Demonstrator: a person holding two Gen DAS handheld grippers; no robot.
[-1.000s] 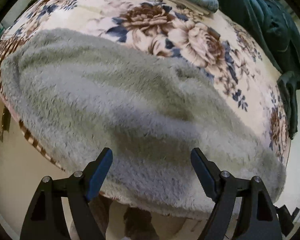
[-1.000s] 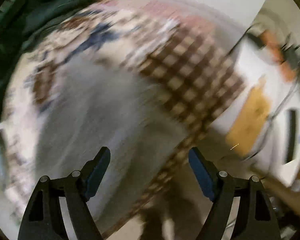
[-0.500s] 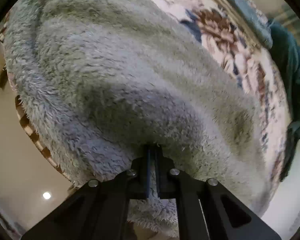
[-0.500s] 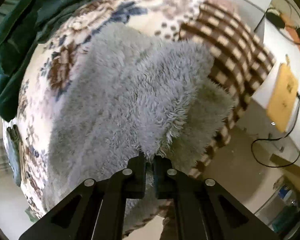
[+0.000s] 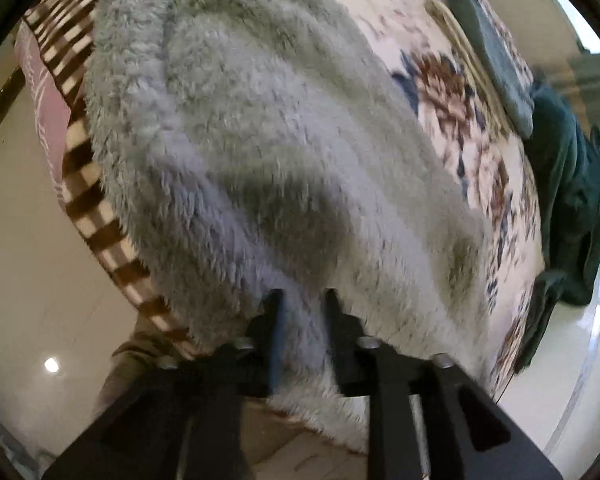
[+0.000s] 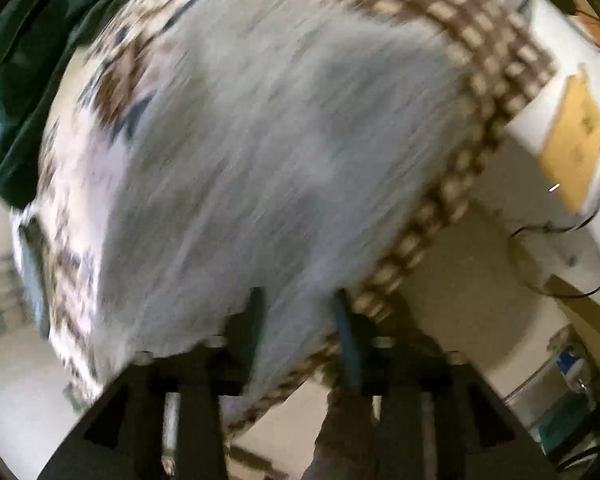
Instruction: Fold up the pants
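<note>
Half a second ago both sets of jaws were pinched shut on the fluffy grey pants (image 5: pixel 284 152) – now the left gripper (image 5: pixel 300 300) and right gripper (image 6: pixel 296 300) are opening, pile between them, apparently releasing the near edge on the floral bed (image 5: pixel 496 184).

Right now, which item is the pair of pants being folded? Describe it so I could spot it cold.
Start at the bed, covered by a cream floral blanket with a brown checked border. Across its near edge lies the fluffy pale grey pants, beside no other fleece. Unlike the smooth dark green garment heaped at the far side and the folded teal piece, they are shaggy and light.
</note>
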